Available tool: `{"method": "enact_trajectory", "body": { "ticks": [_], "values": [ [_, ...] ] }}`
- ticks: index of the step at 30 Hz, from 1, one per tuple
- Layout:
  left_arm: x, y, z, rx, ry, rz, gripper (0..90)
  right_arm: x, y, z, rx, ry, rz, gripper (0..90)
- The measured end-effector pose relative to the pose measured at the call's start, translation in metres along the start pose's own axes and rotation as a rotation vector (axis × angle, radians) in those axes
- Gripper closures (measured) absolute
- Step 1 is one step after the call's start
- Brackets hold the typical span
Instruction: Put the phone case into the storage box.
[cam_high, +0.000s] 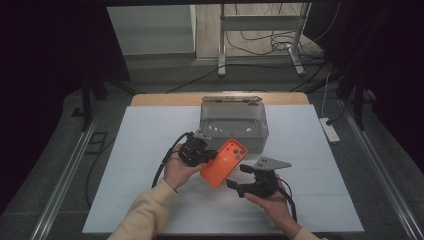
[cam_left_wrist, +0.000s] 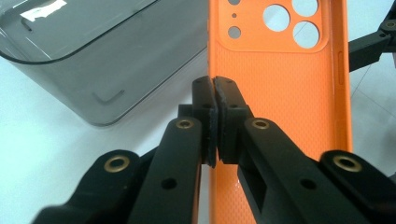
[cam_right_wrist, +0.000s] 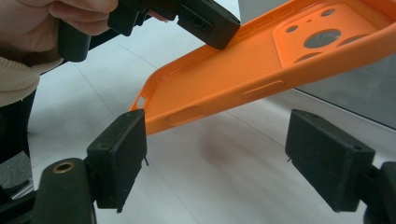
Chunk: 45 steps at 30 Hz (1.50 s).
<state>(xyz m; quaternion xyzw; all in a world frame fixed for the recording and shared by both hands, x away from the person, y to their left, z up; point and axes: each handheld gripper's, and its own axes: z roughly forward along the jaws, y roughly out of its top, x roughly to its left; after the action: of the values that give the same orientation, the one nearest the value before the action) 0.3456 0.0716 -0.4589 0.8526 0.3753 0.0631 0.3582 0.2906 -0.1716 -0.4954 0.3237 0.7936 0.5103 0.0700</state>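
Nearest, the right gripper (cam_high: 239, 176) stands with jaws spread wide, just below the orange phone case (cam_high: 223, 162). The left gripper (cam_high: 210, 155) pinches that case's edge, lifted over the white table (cam_high: 130, 150). Beyond sits a smoky clear bin (cam_high: 234, 125) (nothing visible inside).

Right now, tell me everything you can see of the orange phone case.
The orange phone case looks like soft, matte rubbery plastic with a finely dotted inner face, raised side walls with moulded buttons, and round camera holes at its far end. It is empty and held tilted above the white table, in front of the grey bin. The left gripper is shut on one side wall; the open right gripper waits just below it.
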Motion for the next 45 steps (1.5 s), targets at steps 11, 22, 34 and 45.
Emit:
{"method": "enact_trajectory", "body": {
  "ticks": [11, 22, 34, 45],
  "values": [
    [-0.003, -0.001, 0.003, -0.003, -0.002, 0.0, 87.9, 0.001, 0.002, 0.005, -0.007, 0.004, 0.016, 21.2],
    [-0.006, 0.0, 0.001, -0.021, -0.008, 0.011, 87.9, 0.002, 0.003, 0.012, -0.018, 0.015, 0.054, 25.6],
    [-0.009, 0.001, -0.003, -0.041, -0.006, 0.021, 87.8, -0.001, 0.005, 0.012, -0.045, 0.031, 0.104, 36.7],
    [-0.01, -0.001, -0.007, -0.046, -0.017, 0.023, 87.7, -0.008, 0.007, 0.004, -0.085, 0.046, 0.135, 63.5]
  ]
}}
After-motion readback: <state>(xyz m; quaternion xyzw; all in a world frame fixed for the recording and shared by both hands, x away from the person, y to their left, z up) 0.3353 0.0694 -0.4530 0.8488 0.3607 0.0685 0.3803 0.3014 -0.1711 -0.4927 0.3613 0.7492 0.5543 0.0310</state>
